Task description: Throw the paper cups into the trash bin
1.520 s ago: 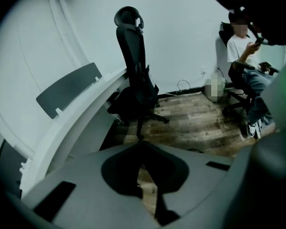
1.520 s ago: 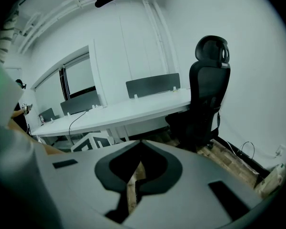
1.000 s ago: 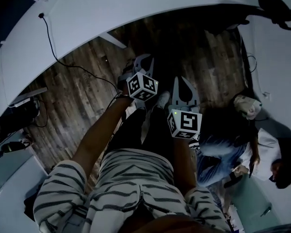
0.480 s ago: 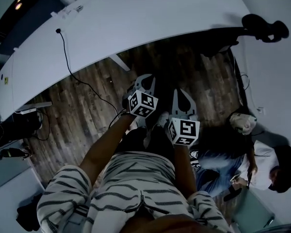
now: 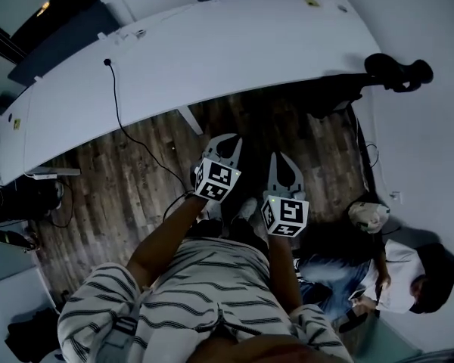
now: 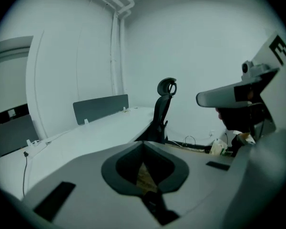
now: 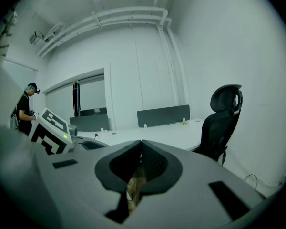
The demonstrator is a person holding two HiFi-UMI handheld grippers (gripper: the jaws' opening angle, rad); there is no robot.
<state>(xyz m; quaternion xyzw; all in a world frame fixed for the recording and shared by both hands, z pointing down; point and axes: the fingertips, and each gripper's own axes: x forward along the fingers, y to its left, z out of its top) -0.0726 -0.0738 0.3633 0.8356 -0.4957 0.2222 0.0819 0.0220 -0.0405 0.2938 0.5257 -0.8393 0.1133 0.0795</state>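
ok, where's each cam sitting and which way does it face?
Head view: on the person's head, steeply down at wood floor, white table; shows striped sleeves, forearms, left gripper, right gripper.
Left gripper view: on that gripper, along its shut jaws toward table, black chair.
Right gripper view: likewise, own shut jaws.
Shared: both gripper views show table, chair, the other gripper.

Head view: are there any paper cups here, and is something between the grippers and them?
No cup or bin shows in any view, so whether something is in the way cannot be judged. The left gripper and right gripper, both shut and empty, hang over the wooden floor, short of the white desk.
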